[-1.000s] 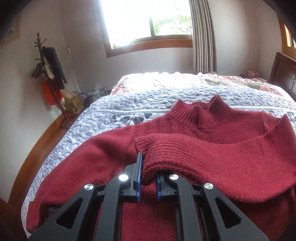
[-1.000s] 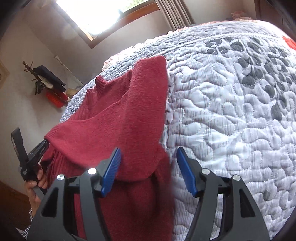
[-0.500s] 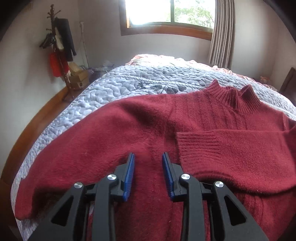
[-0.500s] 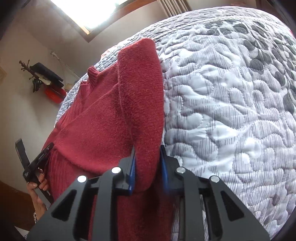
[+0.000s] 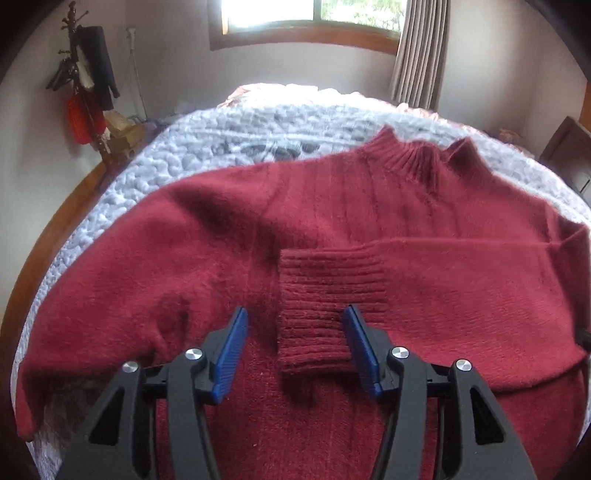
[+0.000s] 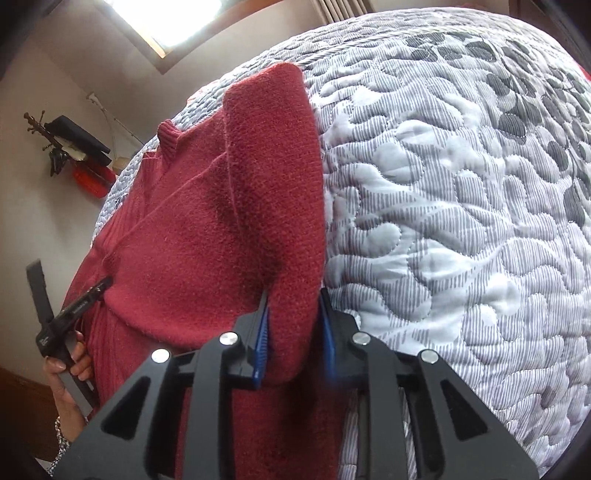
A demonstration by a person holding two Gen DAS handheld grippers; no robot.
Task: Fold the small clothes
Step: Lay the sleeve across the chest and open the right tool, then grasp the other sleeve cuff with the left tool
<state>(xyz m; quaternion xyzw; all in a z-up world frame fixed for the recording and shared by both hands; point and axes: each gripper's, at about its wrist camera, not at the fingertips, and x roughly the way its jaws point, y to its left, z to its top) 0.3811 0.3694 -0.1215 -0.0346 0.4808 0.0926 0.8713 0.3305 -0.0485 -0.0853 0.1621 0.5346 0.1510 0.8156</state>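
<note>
A dark red knit sweater [image 5: 332,221] lies flat on the quilted grey-white bedspread [image 5: 221,129], collar toward the window. One sleeve is folded across the chest, and its ribbed cuff [image 5: 321,306] rests on the body between the fingers of my left gripper [image 5: 295,332], which stands open just above the fabric. In the right wrist view my right gripper [image 6: 293,321] is shut on the sweater's [image 6: 221,221] folded side edge, next to the bare bedspread [image 6: 461,221]. The left gripper [image 6: 74,306] shows there too, held by a hand.
A coat rack [image 5: 85,74] with dark clothes and a red bag stands by the left wall, boxes [image 5: 122,136] at its foot. The window [image 5: 314,14] and curtain [image 5: 421,51] are behind the bed. A dark wooden headboard [image 5: 569,147] is at the right.
My left gripper let go of the sleeve cuff, which now lies on the chest, and opened wide. My right gripper closed on the sweater's side edge.
</note>
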